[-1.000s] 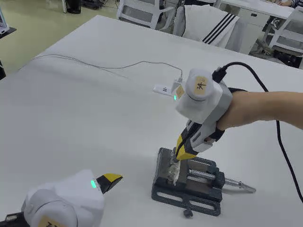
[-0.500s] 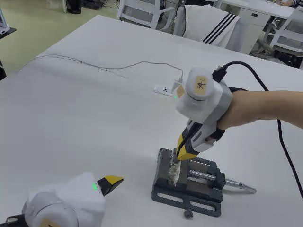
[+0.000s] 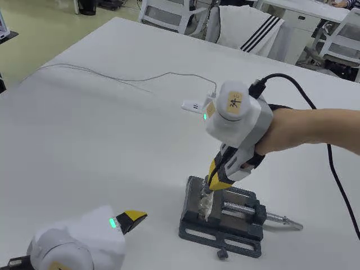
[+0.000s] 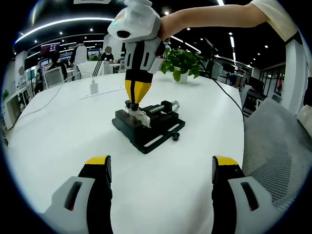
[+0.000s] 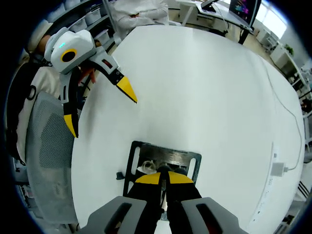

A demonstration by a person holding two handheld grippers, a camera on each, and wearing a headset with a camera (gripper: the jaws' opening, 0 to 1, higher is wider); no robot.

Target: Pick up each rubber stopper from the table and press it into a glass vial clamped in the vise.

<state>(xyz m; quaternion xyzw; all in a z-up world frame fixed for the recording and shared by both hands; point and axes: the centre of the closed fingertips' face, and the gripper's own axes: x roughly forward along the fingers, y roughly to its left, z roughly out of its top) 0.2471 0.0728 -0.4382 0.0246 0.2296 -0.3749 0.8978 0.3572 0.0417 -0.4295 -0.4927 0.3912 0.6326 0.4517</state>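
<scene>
While right tool (image 3: 213,185), jaws pinched together, over clear glass vial (image 3: 205,207) in black vise (image 3: 243,229), left tool (image 4: 161,162) wide.

Bright even overhead light, soft shadows, sharp focus, fisheye bending at edges

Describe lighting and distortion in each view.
Head view: even light, white table almost washed out, vise sharp. Left gripper view: fisheye bows the table edge; ceiling lights streak bright against a dim room. Right gripper view: heavy bowing, bright glare top right.
</scene>
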